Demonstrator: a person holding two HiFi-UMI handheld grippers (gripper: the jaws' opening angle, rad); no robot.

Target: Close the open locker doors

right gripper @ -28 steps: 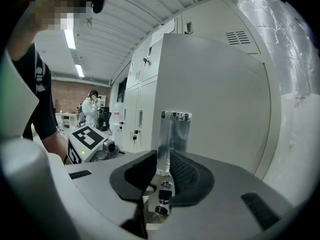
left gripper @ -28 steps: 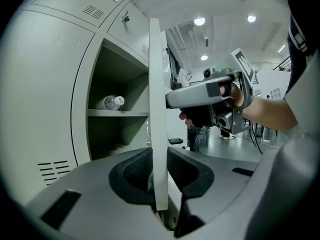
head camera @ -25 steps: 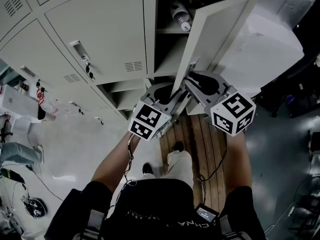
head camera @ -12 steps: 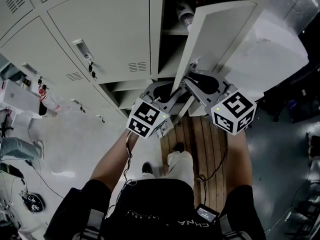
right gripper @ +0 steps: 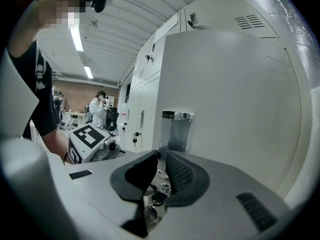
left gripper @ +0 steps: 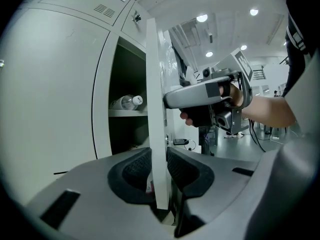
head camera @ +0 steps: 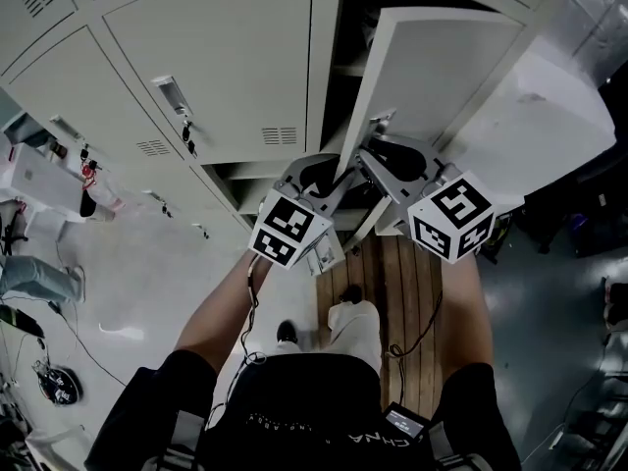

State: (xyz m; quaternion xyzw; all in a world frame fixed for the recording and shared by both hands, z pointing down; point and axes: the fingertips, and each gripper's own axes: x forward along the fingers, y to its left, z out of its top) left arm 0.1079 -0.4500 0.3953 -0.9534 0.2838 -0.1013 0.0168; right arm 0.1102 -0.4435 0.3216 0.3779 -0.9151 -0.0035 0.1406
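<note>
open locker door (head camera: pixel 432 67): ajar, its edge filling the jaws of the left gripper (left gripper: pixel 159 170); the door handle (right gripper: pixel 176 129) fills those of the right gripper (right gripper: pixel 161 166). gap to the dark compartment stays passable; inside, a shelf (left gripper: pixel 127 113) bearing one bottle (left gripper: pixel 127 102). left: closed doors (head camera: pixel 216 57) with hanging keys (head camera: pixel 186 137). right: white wrapped bulk (head camera: pixel 535 116) just beside the door.

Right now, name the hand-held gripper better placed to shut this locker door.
Right. The right hand-held gripper holds the outer handle; the left hand-held gripper clamps the door edge and would likely get pinched.
</note>
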